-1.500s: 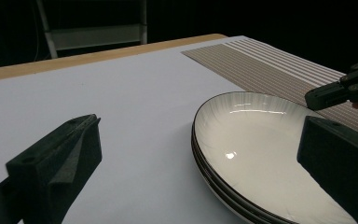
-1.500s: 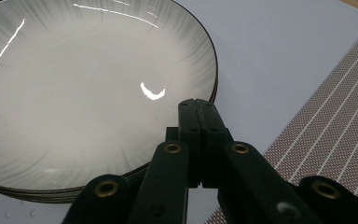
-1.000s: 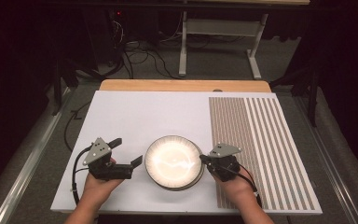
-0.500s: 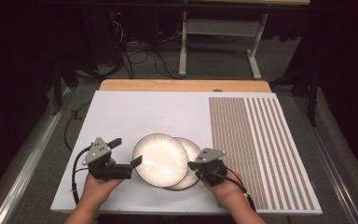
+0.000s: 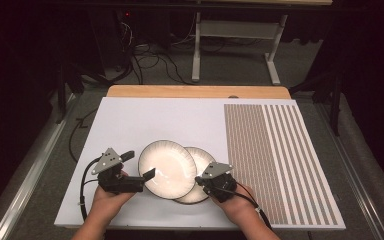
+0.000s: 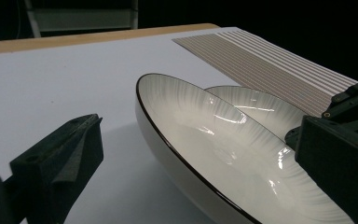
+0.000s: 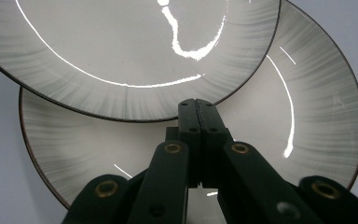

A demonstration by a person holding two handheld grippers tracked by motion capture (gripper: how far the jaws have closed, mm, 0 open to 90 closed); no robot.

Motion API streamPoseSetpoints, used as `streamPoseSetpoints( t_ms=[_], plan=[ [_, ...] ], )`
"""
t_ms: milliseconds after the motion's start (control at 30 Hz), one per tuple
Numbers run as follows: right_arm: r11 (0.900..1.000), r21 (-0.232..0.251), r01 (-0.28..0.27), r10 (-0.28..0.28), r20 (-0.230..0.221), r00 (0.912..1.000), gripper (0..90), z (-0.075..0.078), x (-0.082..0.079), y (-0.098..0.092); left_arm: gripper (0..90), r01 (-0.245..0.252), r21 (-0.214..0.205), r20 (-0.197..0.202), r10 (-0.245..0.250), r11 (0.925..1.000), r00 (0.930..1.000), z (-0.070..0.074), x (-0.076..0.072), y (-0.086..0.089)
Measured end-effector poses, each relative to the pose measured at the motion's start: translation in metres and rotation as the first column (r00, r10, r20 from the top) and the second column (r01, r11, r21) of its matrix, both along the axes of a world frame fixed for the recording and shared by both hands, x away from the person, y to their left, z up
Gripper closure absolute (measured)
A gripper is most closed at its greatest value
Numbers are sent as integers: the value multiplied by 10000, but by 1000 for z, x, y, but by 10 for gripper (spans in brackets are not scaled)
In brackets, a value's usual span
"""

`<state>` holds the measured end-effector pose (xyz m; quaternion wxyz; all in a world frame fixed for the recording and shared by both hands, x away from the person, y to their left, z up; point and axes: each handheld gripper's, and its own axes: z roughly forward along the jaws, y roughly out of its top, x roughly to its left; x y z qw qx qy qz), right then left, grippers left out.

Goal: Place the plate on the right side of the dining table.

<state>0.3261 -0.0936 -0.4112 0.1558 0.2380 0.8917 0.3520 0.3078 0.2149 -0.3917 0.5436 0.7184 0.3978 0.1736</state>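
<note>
Two white plates with dark rims lie near the board's front edge. The upper plate (image 5: 167, 167) (image 6: 186, 112) (image 7: 121, 42) rests tilted, its right side overlapping the lower plate (image 5: 206, 162) (image 6: 265, 107) (image 7: 307, 107). My left gripper (image 5: 139, 165) (image 6: 198, 133) is open at the upper plate's left rim; one jaw stands apart on the bare board and the other reaches over the plate's near part. My right gripper (image 5: 201, 181) (image 7: 196, 105) is shut with nothing in it. Its tips sit over the lower plate, right at the upper plate's rim.
The plates lie on a white board (image 5: 155, 120) whose right part is a brown striped area (image 5: 275, 155). A wooden strip (image 5: 195, 91) borders the far edge. Beyond it are dark floor, cables and a metal stand's legs (image 5: 197, 55).
The two plates were stacked as one; the upper plate has slid left off the lower one. My shut right gripper has moved left over the lower plate. The left gripper stayed put.
</note>
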Motion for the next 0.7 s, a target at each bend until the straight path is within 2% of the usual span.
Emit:
streamPoseSetpoints(
  t_ms=[100, 133, 167, 200, 333, 367, 433, 467, 567, 600, 633, 700],
  plan=[
    [10000, -19, -2, 2, 21, 10000, 900, 0, 0, 0, 37, 64, 4, -215, -64, 10000, 9997, -2, 1, -2],
    [10000, -24, 1, -1, 22, 10000, 900, 0, 0, 0, 44, 146, -19, -582, -146, 9999, 9982, -4, 3, -4],
    [10000, -30, 5, -5, 31, 10000, 900, 0, 0, 0, 50, 173, -75, -752, -178, 9998, 9970, -5, 4, -5],
    [10000, -30, 5, -5, 31, 10000, 900, 0, 0, 0, 59, 173, -75, -752, -178, 9998, 9970, -5, 4, -5],
    [10000, -50, 20, -20, 52, 10000, 900, 0, 0, 0, 101, 209, -256, -1320, -241, 9995, 9910, -8, 6, -8],
    [10000, -52, 25, -24, 71, 10000, 900, 0, 0, 0, 143, 236, -367, -1612, -292, 9990, 9865, -9, 7, -10],
    [9999, -131, -45, 47, 129, 9999, 900, 0, 0, 0, 163, 230, -439, -1945, -311, 9988, 9804, -11, 9, -11],
    [9999, -131, -45, 47, 129, 9999, 900, 0, 0, 0, 171, 230, -439, -1945, -311, 9988, 9804, -11, 9, -11],
    [9999, -156, -55, 57, 161, 9999, 900, 0, 0, 0, 194, 283, -608, -2413, -422, 9977, 9695, -13, 11, -13],
    [9999, -162, -58, 60, 172, 9998, 900, 0, 0, 0, 215, 241, -620, -2712, -401, 9978, 9617, -14, 11, -15],
    [9999, -162, -58, 60, 172, 9998, 900, 0, 0, 0, 220, 241, -620, -2712, -401, 9978, 9617, -14, 11, -15],
    [9998, -165, -54, 57, 175, 9998, 900, 0, 0, 0, 237, 244, -632, -2981, -422, 9977, 9536, -15, 12, -15]
  ],
)
